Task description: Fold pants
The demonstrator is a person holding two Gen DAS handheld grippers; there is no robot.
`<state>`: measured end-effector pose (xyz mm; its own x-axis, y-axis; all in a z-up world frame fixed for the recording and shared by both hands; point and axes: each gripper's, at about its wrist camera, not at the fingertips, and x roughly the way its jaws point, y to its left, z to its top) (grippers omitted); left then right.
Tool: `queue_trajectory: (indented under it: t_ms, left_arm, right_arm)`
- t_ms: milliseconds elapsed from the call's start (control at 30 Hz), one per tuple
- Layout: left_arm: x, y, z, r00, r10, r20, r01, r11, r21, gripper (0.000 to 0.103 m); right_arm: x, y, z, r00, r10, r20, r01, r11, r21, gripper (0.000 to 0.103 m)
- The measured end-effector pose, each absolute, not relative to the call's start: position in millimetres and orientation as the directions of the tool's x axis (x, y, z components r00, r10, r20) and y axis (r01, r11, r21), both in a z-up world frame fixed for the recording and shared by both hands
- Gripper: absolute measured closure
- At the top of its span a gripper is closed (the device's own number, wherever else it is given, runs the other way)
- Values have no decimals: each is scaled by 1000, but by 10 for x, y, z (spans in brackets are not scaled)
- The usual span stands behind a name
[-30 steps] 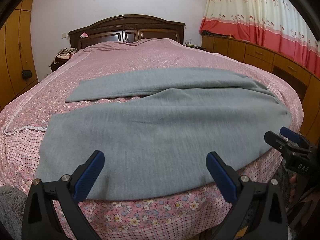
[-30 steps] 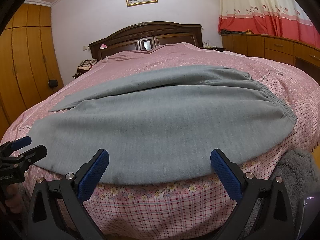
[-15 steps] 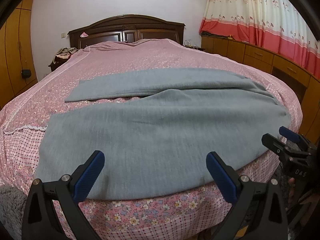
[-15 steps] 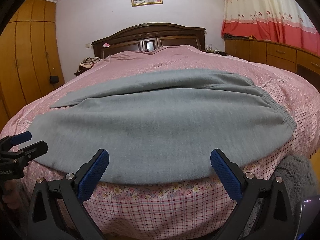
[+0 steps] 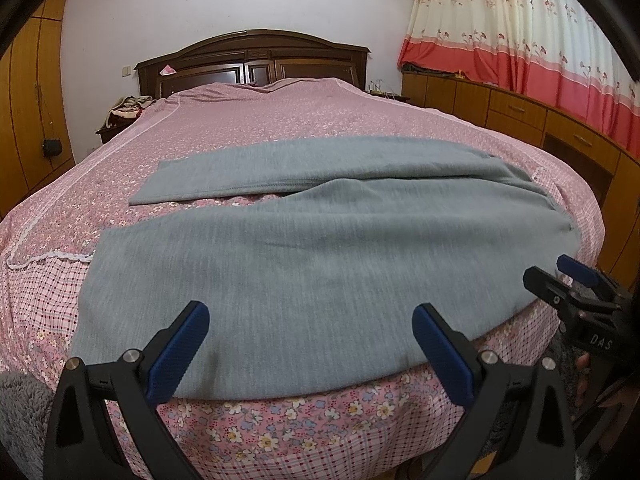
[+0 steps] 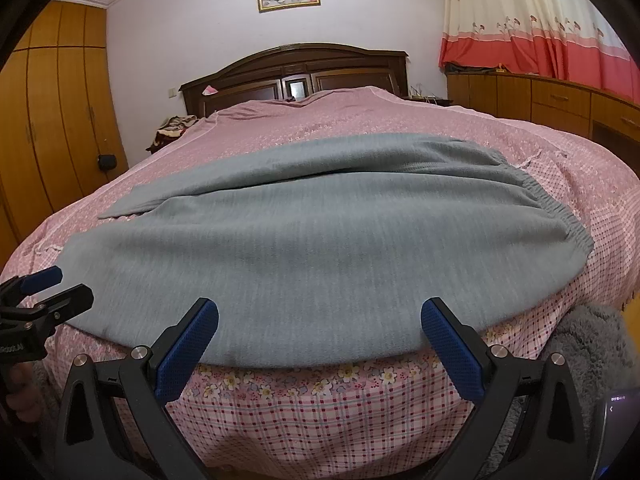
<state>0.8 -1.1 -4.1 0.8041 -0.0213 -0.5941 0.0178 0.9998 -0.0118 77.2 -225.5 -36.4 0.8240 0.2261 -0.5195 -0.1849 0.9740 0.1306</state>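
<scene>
Pink floral bedding covers the bed (image 5: 320, 128) where the grey pants (image 5: 320, 264) lie flat near its foot edge, both the left tongs (image 5: 308, 344) and right tongs (image 6: 320, 340) spread wide and empty, so a shallow pinch could slip off the thin fabric.

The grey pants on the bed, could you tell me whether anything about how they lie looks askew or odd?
Slightly. The pants lie flat on the bed, but the legs splay apart: the far leg angles away from the near one, leaving a wedge of bedspread between them. Nothing looks damaged.
</scene>
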Motion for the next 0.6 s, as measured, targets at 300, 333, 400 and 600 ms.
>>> queue_trajectory:
  t_ms: [300,333,400,600]
  left_arm:
    - [38,-63,79,804,-50,-593,52,999,-13,0]
    - [62,-65,146,803,-81,-590,81,996,-26,0]
    - [126,-64,275,803,-132,-580,138,990,-35,0]
    - [574,-125,858,841,-151,-520,284,941,185,0]
  right_arm:
    - [909,-2261,-101,777,235,-583,-177,972,157,0]
    - [933,-2262,3,774,241,-586,-189,970,151,0]
    - [984,-2324,309,782,288,-553,-242,957,157,0]
    - [1775,-2386,915,625,344,-701,-566,818,-103,0]
